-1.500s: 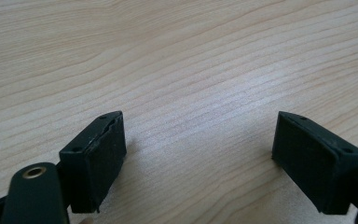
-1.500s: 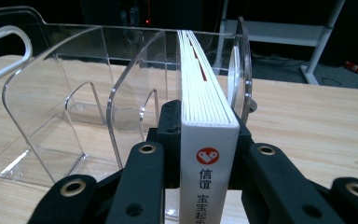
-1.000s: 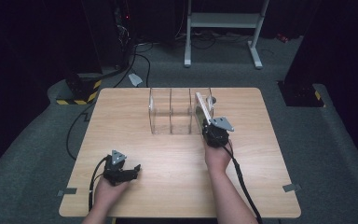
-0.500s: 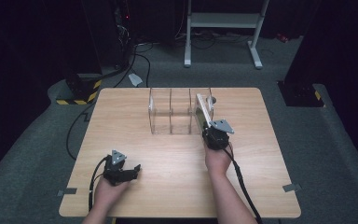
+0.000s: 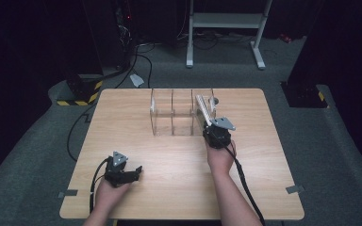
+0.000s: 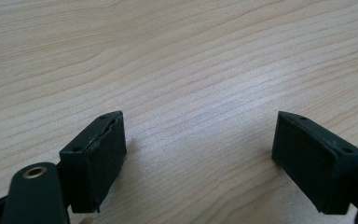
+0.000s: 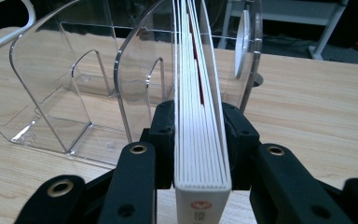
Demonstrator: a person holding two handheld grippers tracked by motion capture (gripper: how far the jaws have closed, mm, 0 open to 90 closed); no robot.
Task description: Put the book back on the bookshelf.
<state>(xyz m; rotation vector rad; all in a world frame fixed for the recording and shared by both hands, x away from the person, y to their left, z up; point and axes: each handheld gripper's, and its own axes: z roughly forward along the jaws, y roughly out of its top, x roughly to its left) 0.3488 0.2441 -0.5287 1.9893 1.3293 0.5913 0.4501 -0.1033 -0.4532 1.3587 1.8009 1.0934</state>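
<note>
A white book [image 5: 202,109] stands tilted in the rightmost bay of a clear acrylic rack [image 5: 172,115] at the table's far middle. My right gripper [image 5: 209,128] has its jaws on either side of the book's lower spine; its pads touch both covers of the book [image 7: 192,70]. These jaws have just been opening a little, with the book still between them. The rack's [image 7: 51,93] other two bays are empty. My left gripper [image 5: 136,170] rests near the front left of the wooden table [image 5: 122,117], open. Only bare wood lies between its pads [image 6: 98,158].
A small grey round thing [image 5: 216,100] sits on the table just behind the rack. Beyond the far edge stand a white metal frame [image 5: 226,21], dark stands, floor cables and a yellow-black striped base [image 5: 78,100]. Each gripper's cable trails toward the front edge.
</note>
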